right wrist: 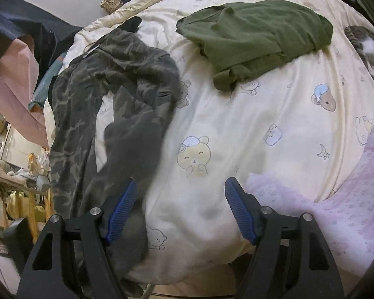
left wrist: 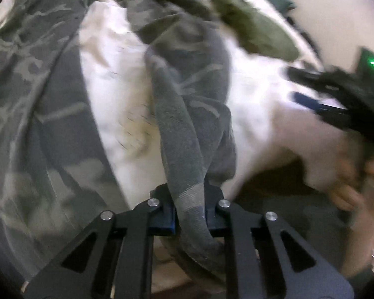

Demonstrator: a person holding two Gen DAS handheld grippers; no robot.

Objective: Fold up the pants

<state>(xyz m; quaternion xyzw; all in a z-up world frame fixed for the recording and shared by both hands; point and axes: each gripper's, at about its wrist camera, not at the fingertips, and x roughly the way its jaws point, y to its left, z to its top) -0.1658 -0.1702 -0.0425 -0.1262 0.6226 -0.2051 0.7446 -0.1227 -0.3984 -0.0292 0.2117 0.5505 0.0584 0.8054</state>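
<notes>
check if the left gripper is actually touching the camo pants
Touching. The left wrist view shows the left gripper shut on a bunched strip of the camo pants, with the fabric pinched between both pads and trailing below them.

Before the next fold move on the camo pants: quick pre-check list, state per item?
1. Left gripper has cloth: ok, shut on a pant leg of the camo pants.
2. Right gripper free for a second grasp: ok, open, nothing between its fingers.
3. Pants flat: not ok, bunched and twisted on the bedsheet.
4. Legs aligned: not ok, they lie apart with sheet showing between.
5. Fold area: not ok, a green garment lies just beyond the pants; a cat sits at the far right edge.
6. Waistband position: cannot tell, blur and folds hide it.
</notes>
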